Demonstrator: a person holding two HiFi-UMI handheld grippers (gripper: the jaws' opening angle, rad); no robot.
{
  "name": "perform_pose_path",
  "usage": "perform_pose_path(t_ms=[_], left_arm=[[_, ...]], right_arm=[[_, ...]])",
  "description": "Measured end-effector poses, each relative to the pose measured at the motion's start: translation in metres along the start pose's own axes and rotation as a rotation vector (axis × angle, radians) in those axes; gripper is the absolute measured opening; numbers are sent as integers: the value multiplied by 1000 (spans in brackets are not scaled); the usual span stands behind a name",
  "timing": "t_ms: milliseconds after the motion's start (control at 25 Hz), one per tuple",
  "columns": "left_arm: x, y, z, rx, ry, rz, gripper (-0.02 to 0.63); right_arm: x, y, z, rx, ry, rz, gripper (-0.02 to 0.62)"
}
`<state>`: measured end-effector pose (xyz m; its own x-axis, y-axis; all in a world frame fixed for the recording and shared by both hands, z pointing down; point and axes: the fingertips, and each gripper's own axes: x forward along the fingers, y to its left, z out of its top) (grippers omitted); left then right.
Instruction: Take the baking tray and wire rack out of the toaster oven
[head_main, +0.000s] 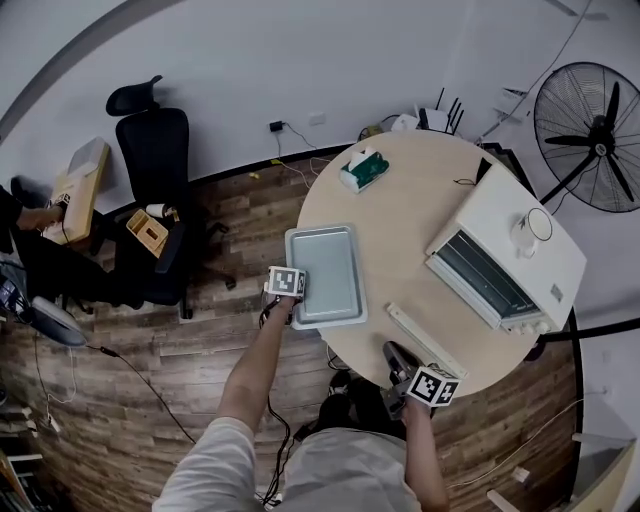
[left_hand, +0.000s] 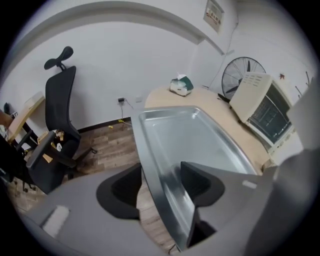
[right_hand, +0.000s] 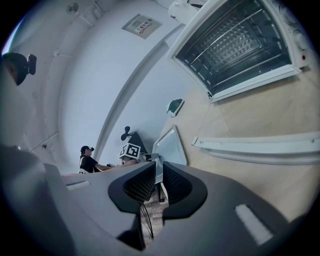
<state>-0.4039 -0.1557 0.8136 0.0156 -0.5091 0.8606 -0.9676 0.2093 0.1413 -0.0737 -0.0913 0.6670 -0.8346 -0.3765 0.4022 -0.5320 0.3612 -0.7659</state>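
Note:
The silver baking tray (head_main: 325, 270) lies flat on the round table (head_main: 400, 200), to the left of the white toaster oven (head_main: 510, 250). My left gripper (head_main: 296, 300) is at the tray's near-left rim. In the left gripper view the rim (left_hand: 155, 165) runs between the jaws, which stand apart from it on both sides: this gripper (left_hand: 160, 182) is open. The oven mouth stands open in the right gripper view, with the wire rack (right_hand: 232, 42) inside. My right gripper (right_hand: 156, 175) hovers at the table's near edge, its jaws closed to a slit and empty.
A long white bar (head_main: 425, 338) lies on the table in front of the oven. A mug (head_main: 535, 230) stands on the oven top. A green tissue box (head_main: 363, 168) sits at the far side. A black office chair (head_main: 155, 190) and a floor fan (head_main: 595, 135) flank the table.

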Motion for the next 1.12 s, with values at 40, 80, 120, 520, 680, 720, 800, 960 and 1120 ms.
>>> perform_pose_path(t_ms=[40, 80, 120, 520, 680, 720, 800, 960, 1120], left_arm=[[-1, -2, -3, 2, 5, 12, 272], [-3, -1, -1, 5, -6, 32, 272], [-4, 4, 6, 11, -41, 63, 270], [-46, -32, 41, 13, -253, -19, 270], [-67, -91, 42, 26, -318, -139, 270], [-73, -108, 41, 15, -331, -174, 270], [-84, -142, 41, -21, -356, -251, 270], [-97, -207, 41, -56, -377, -386, 270], [-105, -267, 44, -36, -367, -495, 270]], right_arm=[[-2, -3, 1, 4, -5, -4, 41], [-4, -5, 2, 8, -12, -7, 41], [-6, -6, 3, 11, -19, -10, 41], [-6, -4, 21, 33, -80, 5, 41], [-3, 3, 30, 40, -110, 28, 41], [-3, 3, 32, 48, -123, 32, 41], [-6, 1, 39, 67, -155, 33, 41], [-16, -11, 50, 94, -219, 6, 41], [-31, -21, 61, 91, -267, -34, 41]])
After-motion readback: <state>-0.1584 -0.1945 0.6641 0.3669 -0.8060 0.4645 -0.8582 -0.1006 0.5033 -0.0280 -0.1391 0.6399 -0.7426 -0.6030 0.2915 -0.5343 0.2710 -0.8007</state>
